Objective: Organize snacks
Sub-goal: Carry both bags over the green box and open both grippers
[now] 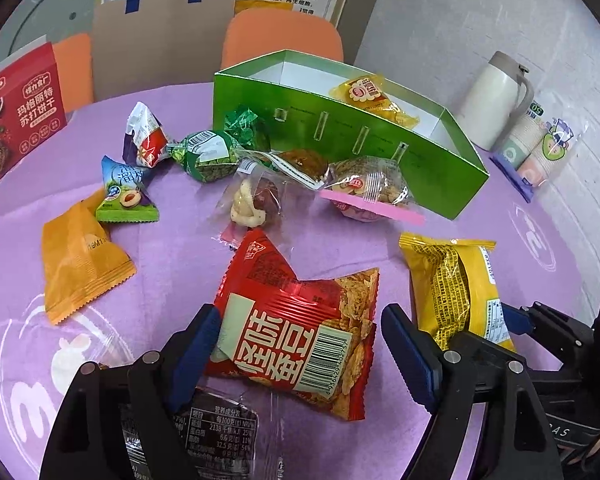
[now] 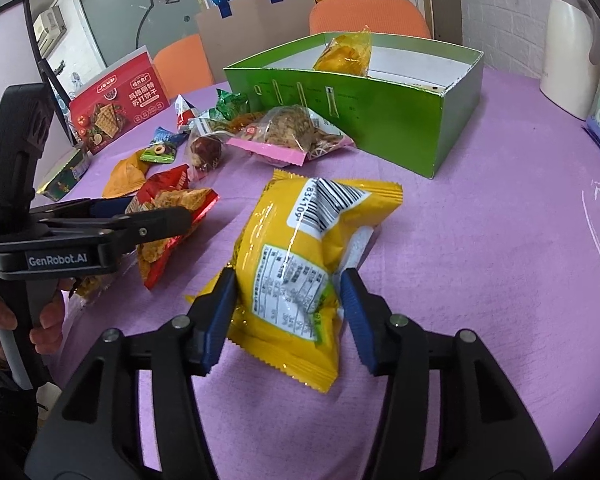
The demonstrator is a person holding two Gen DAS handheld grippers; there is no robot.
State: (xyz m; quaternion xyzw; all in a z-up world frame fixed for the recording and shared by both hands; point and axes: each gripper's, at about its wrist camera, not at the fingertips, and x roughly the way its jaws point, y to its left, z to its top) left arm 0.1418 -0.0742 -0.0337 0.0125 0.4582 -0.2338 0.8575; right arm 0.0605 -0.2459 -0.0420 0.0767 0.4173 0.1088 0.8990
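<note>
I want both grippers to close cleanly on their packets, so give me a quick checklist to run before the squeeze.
1. Red snack packet between left gripper fingers: ok, jaws open on both sides.
2. Yellow snack packet between right gripper fingers: ok, jaws open, left pad touching.
3. Nothing else caught in the left jaws: not ok, a dark clear-wrapped packet lies under the left finger.
4. Green box has room: ok, one yellow packet inside.
5. Packets lie flat on the purple tablecloth: ok.
</note>
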